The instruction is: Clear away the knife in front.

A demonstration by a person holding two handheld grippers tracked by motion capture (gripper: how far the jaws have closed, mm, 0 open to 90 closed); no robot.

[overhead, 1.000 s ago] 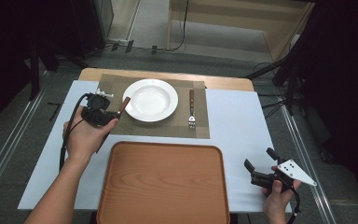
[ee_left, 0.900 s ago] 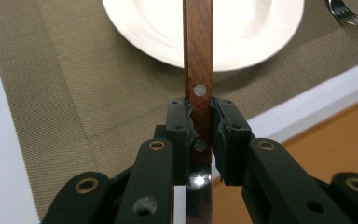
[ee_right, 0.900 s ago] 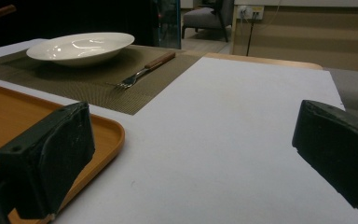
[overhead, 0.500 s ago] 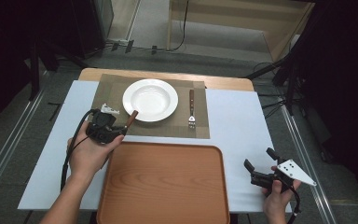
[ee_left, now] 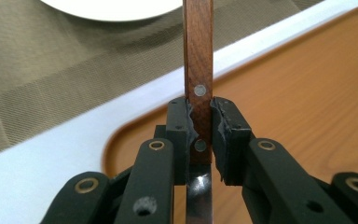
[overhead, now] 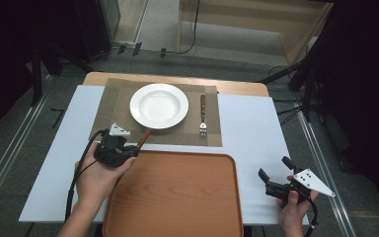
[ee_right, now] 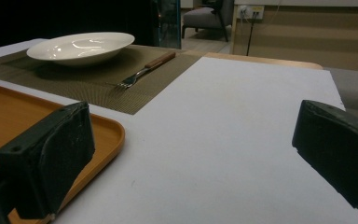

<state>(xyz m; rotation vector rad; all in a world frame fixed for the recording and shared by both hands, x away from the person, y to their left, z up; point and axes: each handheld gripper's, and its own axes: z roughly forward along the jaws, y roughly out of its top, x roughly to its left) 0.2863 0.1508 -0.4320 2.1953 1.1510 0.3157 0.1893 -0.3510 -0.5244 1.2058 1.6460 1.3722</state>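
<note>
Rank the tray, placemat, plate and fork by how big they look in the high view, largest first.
1. Tray
2. Placemat, though it lies farther from the camera, so the gap to the tray may be smaller than it looks
3. Plate
4. Fork

left tongs [overhead: 137,149] gripping knife [overhead: 144,138] — near tray [overhead: 177,207], plate [overhead: 159,105]

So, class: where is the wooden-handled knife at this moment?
In the high view the wooden-handled knife is left of centre, clamped in the left gripper, its handle pointing toward the white plate, above the near edge of the woven placemat.
</note>
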